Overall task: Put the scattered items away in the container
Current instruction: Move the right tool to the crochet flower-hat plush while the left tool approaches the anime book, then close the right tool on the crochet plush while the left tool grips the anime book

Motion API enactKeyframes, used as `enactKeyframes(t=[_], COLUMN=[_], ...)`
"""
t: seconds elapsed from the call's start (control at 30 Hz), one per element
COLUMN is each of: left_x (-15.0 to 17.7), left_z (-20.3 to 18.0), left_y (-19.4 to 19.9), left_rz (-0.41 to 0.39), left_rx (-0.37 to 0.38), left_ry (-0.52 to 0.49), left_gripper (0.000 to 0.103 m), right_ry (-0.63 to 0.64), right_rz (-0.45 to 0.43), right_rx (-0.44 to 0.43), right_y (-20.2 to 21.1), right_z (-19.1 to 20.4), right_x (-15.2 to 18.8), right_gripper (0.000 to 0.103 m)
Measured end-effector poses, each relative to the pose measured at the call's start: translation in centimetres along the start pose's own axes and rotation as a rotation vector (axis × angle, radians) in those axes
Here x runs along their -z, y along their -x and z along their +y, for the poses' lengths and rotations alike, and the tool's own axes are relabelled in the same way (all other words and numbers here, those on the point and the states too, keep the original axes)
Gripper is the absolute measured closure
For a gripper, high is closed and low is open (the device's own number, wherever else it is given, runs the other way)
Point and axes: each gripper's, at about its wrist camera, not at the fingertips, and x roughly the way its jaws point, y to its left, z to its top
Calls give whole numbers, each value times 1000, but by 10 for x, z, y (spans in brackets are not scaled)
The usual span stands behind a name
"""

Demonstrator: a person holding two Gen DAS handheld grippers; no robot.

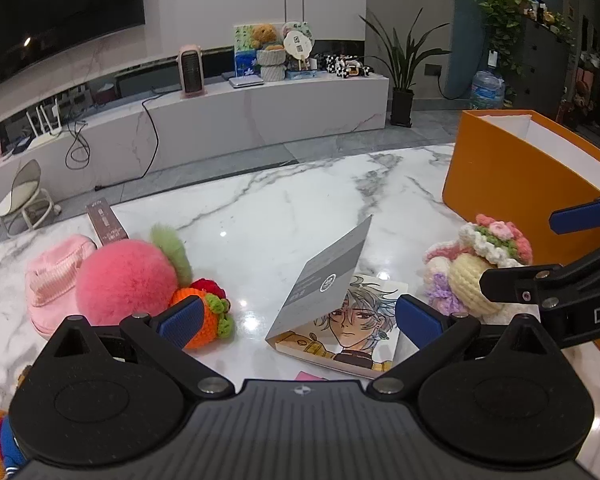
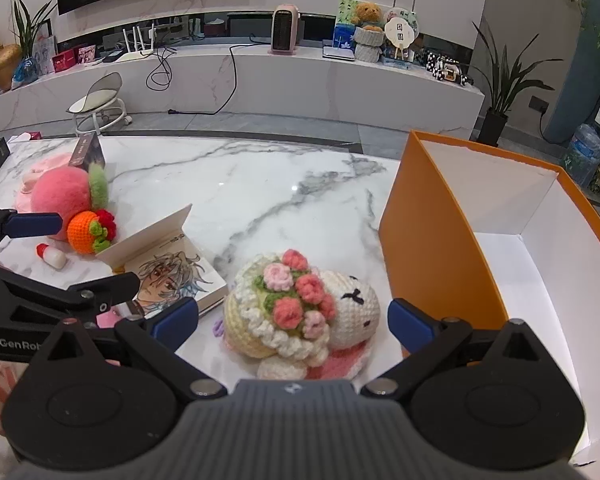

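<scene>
Both grippers hover over the white marble table (image 2: 260, 184), jaws spread apart, gripping nothing. Right gripper (image 2: 293, 320) brackets the cream crocheted doll with pink yarn roses (image 2: 300, 308) just ahead; tall orange cardboard box with white lining (image 2: 432, 240) stands to its right, visible interior bare. Left gripper (image 1: 298, 316) faces an open illustrated booklet (image 1: 340, 312); fluffy pink peach plush (image 1: 126, 276) and orange crocheted fruit (image 1: 208, 320) lie to its left.
</scene>
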Motion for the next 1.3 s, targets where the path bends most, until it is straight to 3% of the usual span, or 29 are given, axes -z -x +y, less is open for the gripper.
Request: enactKeyframes(t=[0.17, 0.83, 0.93, 1.03, 1.1, 1.23, 1.3], left_x=[0, -4, -3, -3, -3, -3, -3], left_z=[-1, -9, -8, -6, -3, 2, 5], left_y=[-10, -38, -39, -39, -41, -40, -39], left_rz=[31, 52, 37, 20, 35, 31, 24], left_rx=[-15, -75, -79, -81, -68, -44, -30], left_ry=[-22, -145, -160, -172, -159, -137, -116], left_gripper=[0, 1, 14, 33, 53, 66, 79], right_ry=[-7, 39, 41, 50, 58, 59, 57], right_rz=[33, 81, 85, 82, 81, 80, 80], right_rx=[-4, 8, 4, 0, -4, -16, -22], right_y=[-12, -38, -40, -40, -40, -41, -40], right_z=[-1, 3, 2, 2, 1, -1, -2], right_x=[0, -1, -1, -1, -1, -1, -1], right_gripper=[11, 11, 12, 12, 12, 13, 14])
